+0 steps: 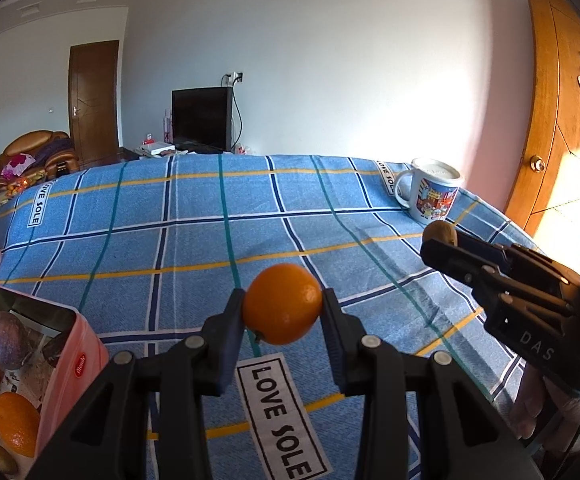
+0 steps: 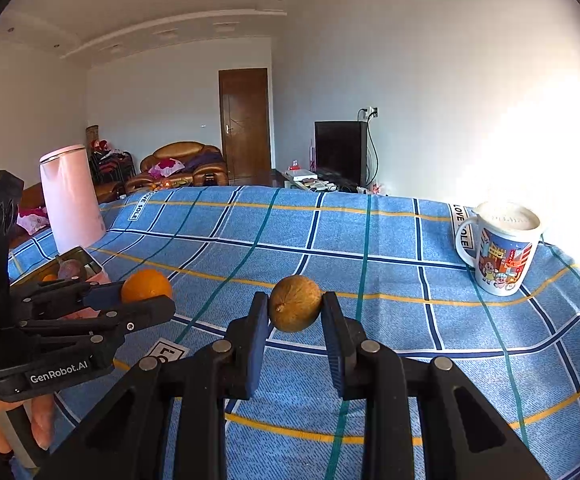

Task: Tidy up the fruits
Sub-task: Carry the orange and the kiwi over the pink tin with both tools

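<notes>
Orange [image 1: 282, 303] is sitting clamped between the left gripper [image 1: 284, 308] pads, off the blue checked cloth [image 1: 194, 240]. Right gripper [image 2: 294, 312] is pinching a brown kiwi [image 2: 294, 303], also above the cloth. Pink box [image 1: 72, 360] holding more fruit is resting at the cloth's near-left corner, mug [image 2: 501, 250] at its far right.

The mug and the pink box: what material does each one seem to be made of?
Mug: likely glazed ceramic. It has a glossy white body and handle, with a printed cartoon picture around it.
Pink box: it looks like painted metal, a tin, though plastic is possible. Its wall is thin and smooth with rounded corners, a soft shine, and a small red logo.
</notes>
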The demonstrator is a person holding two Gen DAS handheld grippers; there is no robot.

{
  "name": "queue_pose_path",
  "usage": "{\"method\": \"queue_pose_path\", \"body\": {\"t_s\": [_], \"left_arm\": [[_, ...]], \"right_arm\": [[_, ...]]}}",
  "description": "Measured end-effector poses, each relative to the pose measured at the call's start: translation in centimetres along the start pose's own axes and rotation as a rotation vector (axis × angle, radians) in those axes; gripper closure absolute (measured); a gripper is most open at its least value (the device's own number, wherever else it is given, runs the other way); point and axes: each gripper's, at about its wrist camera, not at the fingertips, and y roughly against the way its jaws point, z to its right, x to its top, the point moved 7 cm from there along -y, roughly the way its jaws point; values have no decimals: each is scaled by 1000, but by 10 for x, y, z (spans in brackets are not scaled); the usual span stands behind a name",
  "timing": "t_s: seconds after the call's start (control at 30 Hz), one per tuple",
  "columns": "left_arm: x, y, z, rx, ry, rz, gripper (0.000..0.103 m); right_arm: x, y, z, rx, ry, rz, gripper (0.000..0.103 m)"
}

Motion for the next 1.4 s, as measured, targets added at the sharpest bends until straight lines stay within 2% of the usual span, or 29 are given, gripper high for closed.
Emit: {"method": "queue_pose_path", "body": {"t_s": [0.4, 0.83, 1.4], "left_arm": [[0, 18, 2, 31, -28, 70, 64], [-4, 29, -3, 19, -12, 82, 64], [-16, 70, -49, 36, 62, 116, 64]], "right_arm": [[1, 13, -7, 14, -4, 48, 74], [-5, 26, -30, 50, 0, 47, 74], [4, 25, -92, 143, 46, 54, 74]]}}
